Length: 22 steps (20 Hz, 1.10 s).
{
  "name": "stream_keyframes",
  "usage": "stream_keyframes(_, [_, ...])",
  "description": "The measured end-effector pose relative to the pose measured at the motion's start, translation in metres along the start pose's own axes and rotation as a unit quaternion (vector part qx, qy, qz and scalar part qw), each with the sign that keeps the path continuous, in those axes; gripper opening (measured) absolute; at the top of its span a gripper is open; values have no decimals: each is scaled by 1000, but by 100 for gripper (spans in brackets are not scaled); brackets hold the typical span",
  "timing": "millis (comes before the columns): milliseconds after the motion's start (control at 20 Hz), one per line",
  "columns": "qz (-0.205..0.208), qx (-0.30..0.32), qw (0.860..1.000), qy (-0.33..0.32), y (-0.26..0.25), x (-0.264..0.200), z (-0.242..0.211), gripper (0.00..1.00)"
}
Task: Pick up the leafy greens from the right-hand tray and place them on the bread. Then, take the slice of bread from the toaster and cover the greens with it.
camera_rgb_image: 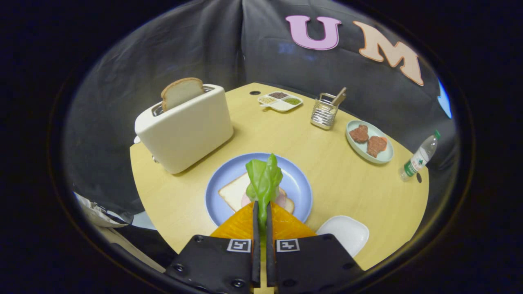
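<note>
We are seeing bright green leafy greens (264, 179) over a pale blue plate (229, 171), a cream-white toaster (186, 130) showing a tan-crusted bread slice (182, 92), reddish-brown patties (367, 140) on a mint dish (386, 157), and a light yellow wood-grain worktop (327, 183).

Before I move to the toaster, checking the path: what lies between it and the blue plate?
Gripper view: bare tabletop between toaster and plate. Gripper grips the greens.
</note>
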<state>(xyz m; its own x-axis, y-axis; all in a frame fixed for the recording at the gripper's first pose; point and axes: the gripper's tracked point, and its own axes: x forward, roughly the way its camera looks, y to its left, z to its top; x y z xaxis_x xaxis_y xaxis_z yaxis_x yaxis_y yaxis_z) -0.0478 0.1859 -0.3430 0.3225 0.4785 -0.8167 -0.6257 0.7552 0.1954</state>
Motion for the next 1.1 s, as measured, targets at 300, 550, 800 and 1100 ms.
stream_keyframes(300, [17,-8,1000,24,24,20,1,9])
stream_keyframes(550, [21,-14,999,31,33,37,6,12])
stream_keyframes(800, [31,-13,999,41,39,51,4,15])
stream_keyframes(1100, [19,0,999,45,30,60,6,34])
